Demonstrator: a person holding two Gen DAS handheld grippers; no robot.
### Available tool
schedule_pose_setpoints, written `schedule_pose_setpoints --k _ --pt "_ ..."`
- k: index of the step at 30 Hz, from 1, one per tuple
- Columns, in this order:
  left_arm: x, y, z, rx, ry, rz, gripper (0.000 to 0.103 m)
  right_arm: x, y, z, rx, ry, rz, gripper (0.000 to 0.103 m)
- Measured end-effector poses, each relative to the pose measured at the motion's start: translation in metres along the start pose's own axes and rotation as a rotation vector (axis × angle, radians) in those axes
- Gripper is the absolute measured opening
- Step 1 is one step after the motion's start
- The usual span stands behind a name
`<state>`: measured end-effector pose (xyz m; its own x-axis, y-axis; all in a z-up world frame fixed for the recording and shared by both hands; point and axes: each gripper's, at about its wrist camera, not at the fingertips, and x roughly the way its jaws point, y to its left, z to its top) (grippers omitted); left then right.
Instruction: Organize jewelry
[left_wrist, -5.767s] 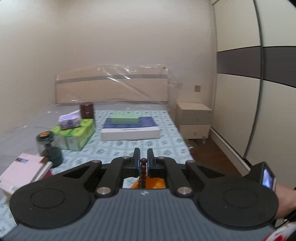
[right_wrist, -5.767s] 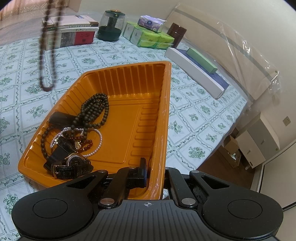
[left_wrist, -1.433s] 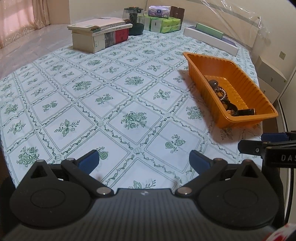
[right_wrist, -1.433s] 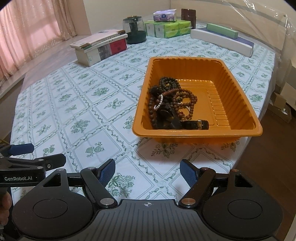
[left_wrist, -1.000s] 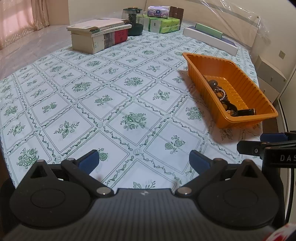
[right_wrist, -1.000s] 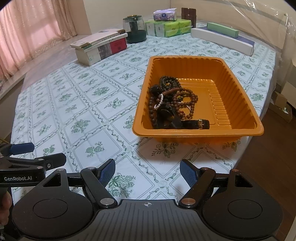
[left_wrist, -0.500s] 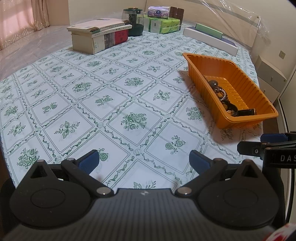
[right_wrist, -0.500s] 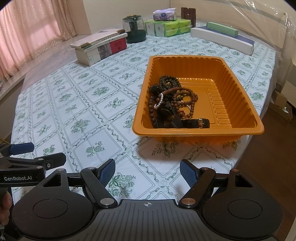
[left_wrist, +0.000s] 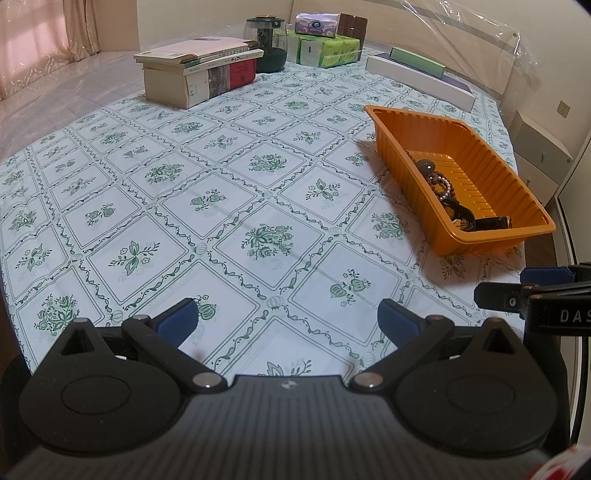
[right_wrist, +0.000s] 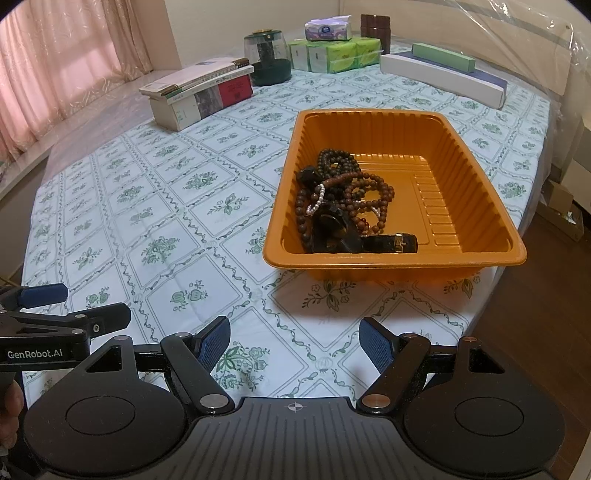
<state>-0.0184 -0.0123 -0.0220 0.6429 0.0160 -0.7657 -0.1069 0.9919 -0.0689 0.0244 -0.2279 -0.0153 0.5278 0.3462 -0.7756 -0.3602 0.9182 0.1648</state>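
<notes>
The left tool (left_wrist: 288, 325) is matte black, with two round discs, a ribbed grey centre plate, silver pivot screws and blue ribbed fingertip pads (left_wrist: 177, 322). The right tool (right_wrist: 293, 341) is built the same, with a small crosshair mark on its plate. From the right wrist view the left tool's side reads "GenRobot.AI" in white; the right tool's side shows the letters "DAS".

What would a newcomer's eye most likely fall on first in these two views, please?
Probably the orange tray near the bed's edge, with dark bead strands and a pearl bracelet piled at its left end. Next, the stacked books far left, beside a dark jar.
</notes>
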Motion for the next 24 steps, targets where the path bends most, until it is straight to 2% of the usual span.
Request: schedule_pose_setpoints --k 24 --pt "0.0002 -0.0008 -0.0003 -0.001 0.0 0.001 0.103 0.0003 -0.0014 -0.0028 0.005 0.0 0.001 0.077"
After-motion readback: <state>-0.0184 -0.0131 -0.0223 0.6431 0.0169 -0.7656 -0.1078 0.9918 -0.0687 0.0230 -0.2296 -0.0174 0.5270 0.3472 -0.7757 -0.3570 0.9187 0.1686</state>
